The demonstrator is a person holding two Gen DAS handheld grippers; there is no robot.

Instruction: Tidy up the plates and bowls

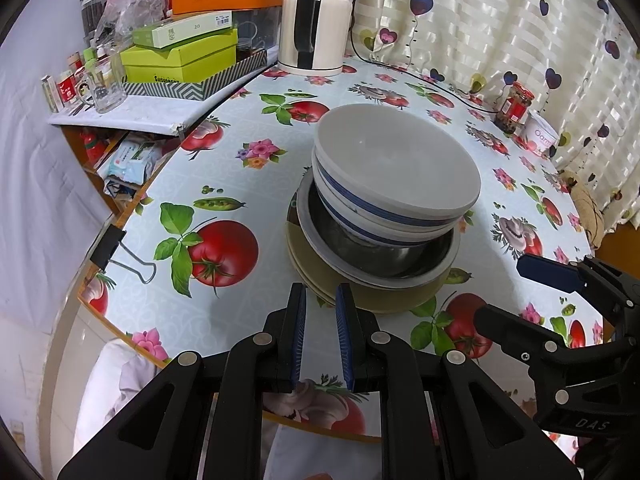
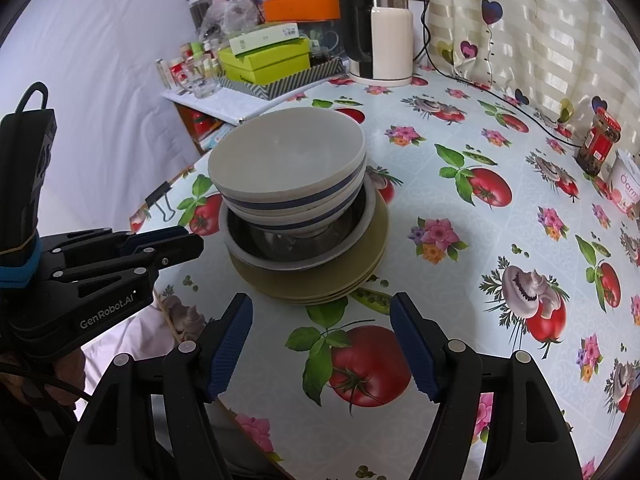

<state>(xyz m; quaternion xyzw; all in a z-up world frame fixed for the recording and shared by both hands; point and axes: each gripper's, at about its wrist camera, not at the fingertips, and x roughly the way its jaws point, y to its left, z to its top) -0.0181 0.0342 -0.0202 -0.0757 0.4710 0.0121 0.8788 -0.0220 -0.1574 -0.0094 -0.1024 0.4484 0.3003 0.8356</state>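
Observation:
A stack of dishes stands on the flowered tablecloth. Two white bowls with blue bands (image 1: 394, 176) (image 2: 288, 168) sit nested on top, inside a dark metal bowl (image 1: 376, 252) (image 2: 296, 240). That rests on a grey-rimmed plate (image 1: 436, 276) (image 2: 370, 220) over several olive plates (image 1: 320, 276) (image 2: 320, 284). My left gripper (image 1: 321, 300) is just in front of the stack, empty, its jaws a narrow gap apart. My right gripper (image 2: 322, 312) is open and empty, just in front of the stack; it also shows in the left wrist view (image 1: 536, 272).
A kettle (image 1: 314, 28) (image 2: 380, 32) stands at the back. Green boxes (image 1: 180, 56) (image 2: 266, 58) and small jars crowd a side shelf. A red-lidded jar (image 1: 516, 106) (image 2: 600, 144) and a yoghurt cup (image 1: 540, 136) stand by the curtain. A binder clip (image 1: 110, 246) grips the table edge.

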